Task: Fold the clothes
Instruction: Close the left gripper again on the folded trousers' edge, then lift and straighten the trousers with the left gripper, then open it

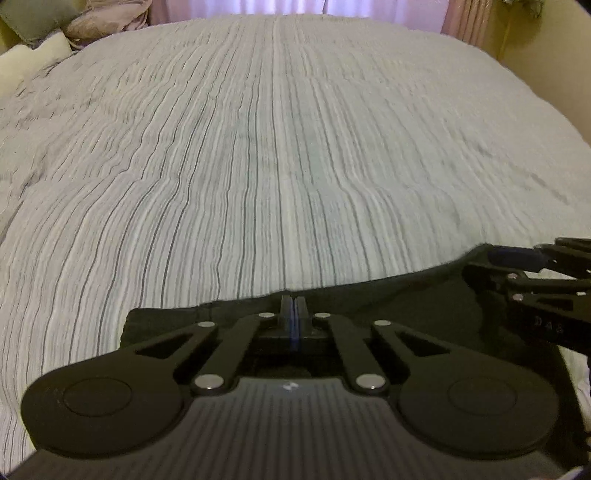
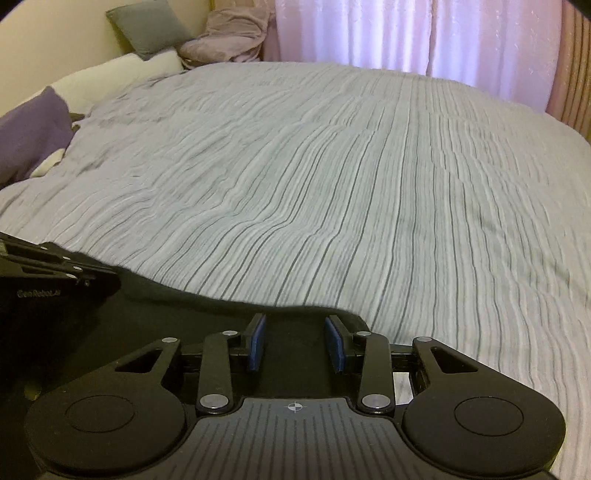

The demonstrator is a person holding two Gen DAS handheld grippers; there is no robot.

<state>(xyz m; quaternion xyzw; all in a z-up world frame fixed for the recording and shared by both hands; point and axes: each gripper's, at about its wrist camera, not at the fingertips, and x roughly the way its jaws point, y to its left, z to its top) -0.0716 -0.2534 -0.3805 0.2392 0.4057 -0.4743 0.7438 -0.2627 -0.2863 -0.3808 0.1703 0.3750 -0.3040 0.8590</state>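
A black garment (image 1: 406, 295) lies at the near edge of the striped bed cover (image 1: 258, 166). My left gripper (image 1: 293, 301) is shut, its fingertips pinched together right at the garment's far edge. In the right wrist view the same dark garment (image 2: 177, 317) spreads under my right gripper (image 2: 295, 339), which stands open with its blue pads (image 2: 258, 339) apart over the cloth's edge and nothing between them. The right gripper (image 1: 517, 266) shows at the right of the left view; the left gripper's body (image 2: 44, 280) shows at the left of the right view.
The pale striped bed cover (image 2: 369, 184) stretches far ahead. Pillows and a bunched blanket (image 2: 229, 37) sit at the head, a purple pillow (image 2: 33, 129) at the left. White curtains (image 2: 406, 33) hang behind the bed.
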